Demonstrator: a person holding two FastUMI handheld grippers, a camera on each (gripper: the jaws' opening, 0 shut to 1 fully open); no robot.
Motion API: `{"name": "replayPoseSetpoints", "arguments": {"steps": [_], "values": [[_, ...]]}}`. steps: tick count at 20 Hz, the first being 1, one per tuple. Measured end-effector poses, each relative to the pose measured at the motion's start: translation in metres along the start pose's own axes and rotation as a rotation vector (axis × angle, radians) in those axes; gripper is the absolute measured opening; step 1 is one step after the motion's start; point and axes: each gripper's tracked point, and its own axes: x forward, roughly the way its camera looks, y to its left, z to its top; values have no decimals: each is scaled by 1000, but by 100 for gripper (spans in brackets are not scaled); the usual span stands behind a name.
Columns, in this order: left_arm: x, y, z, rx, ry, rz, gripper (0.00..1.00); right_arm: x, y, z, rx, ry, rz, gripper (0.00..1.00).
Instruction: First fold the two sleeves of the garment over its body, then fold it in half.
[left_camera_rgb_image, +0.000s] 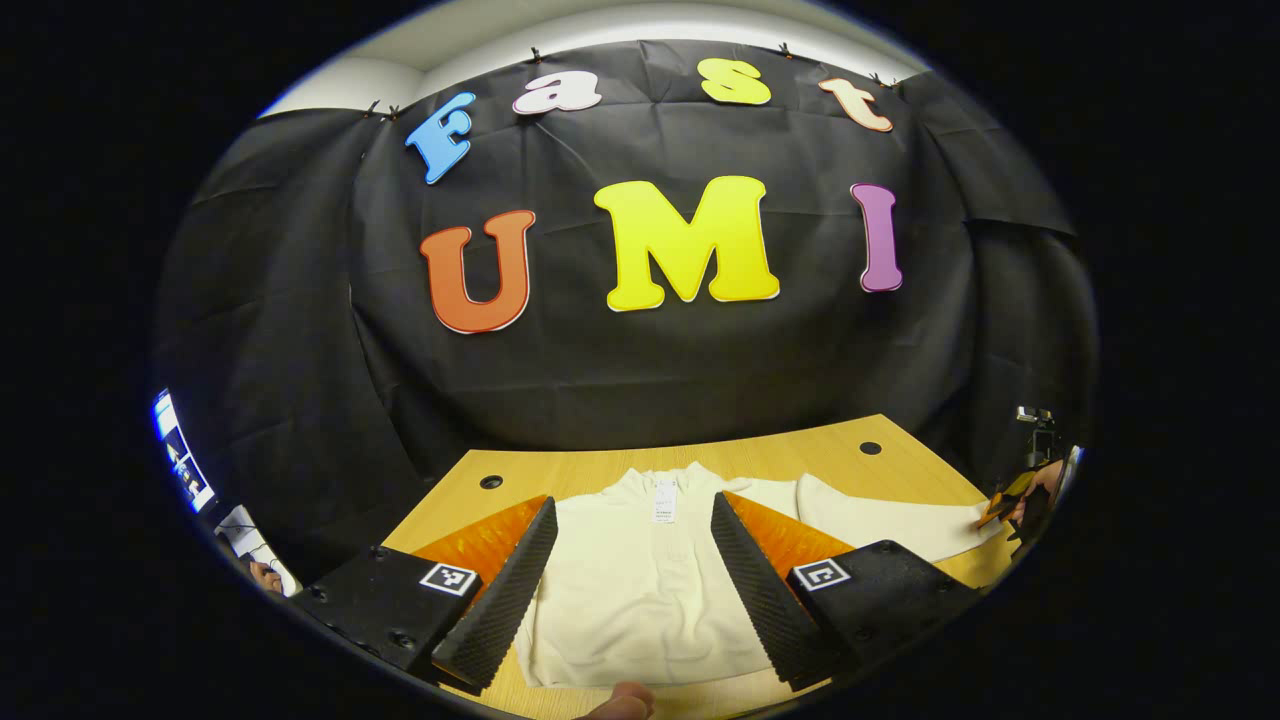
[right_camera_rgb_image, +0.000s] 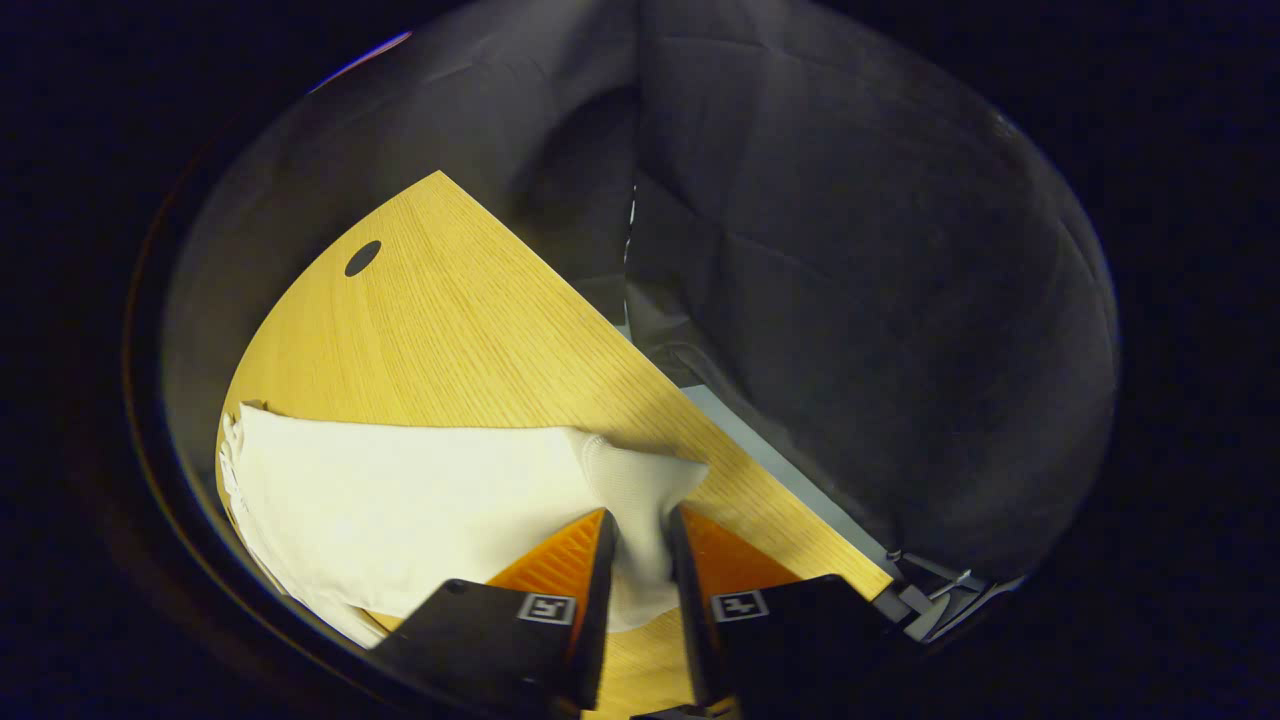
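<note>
A cream long-sleeved garment (left_camera_rgb_image: 640, 580) lies flat on the wooden table (left_camera_rgb_image: 800, 450), collar toward the wall. My left gripper (left_camera_rgb_image: 625, 590) hovers open over its body, fingers spread wide to either side of the chest. One sleeve (left_camera_rgb_image: 890, 520) stretches out to the right, where the other gripper (left_camera_rgb_image: 1010, 500) and a hand hold its end. In the right gripper view that sleeve (right_camera_rgb_image: 400, 490) runs across the table and its ribbed cuff (right_camera_rgb_image: 640, 500) is pinched between the fingers of my right gripper (right_camera_rgb_image: 640, 590), which is shut on it.
The table has round cable holes near its back corners (left_camera_rgb_image: 490, 481) (left_camera_rgb_image: 870, 447) (right_camera_rgb_image: 362, 257). Its right edge (right_camera_rgb_image: 700, 400) drops off close behind the cuff, with grey floor and metal framing beyond. A fingertip (left_camera_rgb_image: 625, 703) shows at the near edge.
</note>
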Motion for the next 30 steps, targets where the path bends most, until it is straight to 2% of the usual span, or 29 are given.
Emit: {"name": "replayPoseSetpoints", "arguments": {"steps": [1,2,4,7,11,17,18,21,26,30], "values": [[1,3,0,0,-1,0,98,1,3,0,-2,5,-2,28],[2,5,1,1,-4,0,98,1,2,1,-18,5,0,13],[4,8,0,0,-7,-4,98,1,5,2,-42,7,12,13],[8,11,0,-1,-6,-13,98,3,5,4,1,26,11,13],[12,16,5,11,-26,-23,98,-8,10,10,42,18,46,12],[21,22,0,-15,-22,-48,98,-60,28,23,21,-44,70,13],[22,23,-1,-21,-24,-52,99,-62,29,26,27,-48,67,0],[22,30,1,-26,-42,-64,98,-83,44,29,-5,-67,74,0],[19,52,-1,-41,-80,-68,99,-125,96,32,-69,-112,106,0],[12,80,-7,-6,-113,-35,99,-165,162,29,-162,-146,158,0]]}}
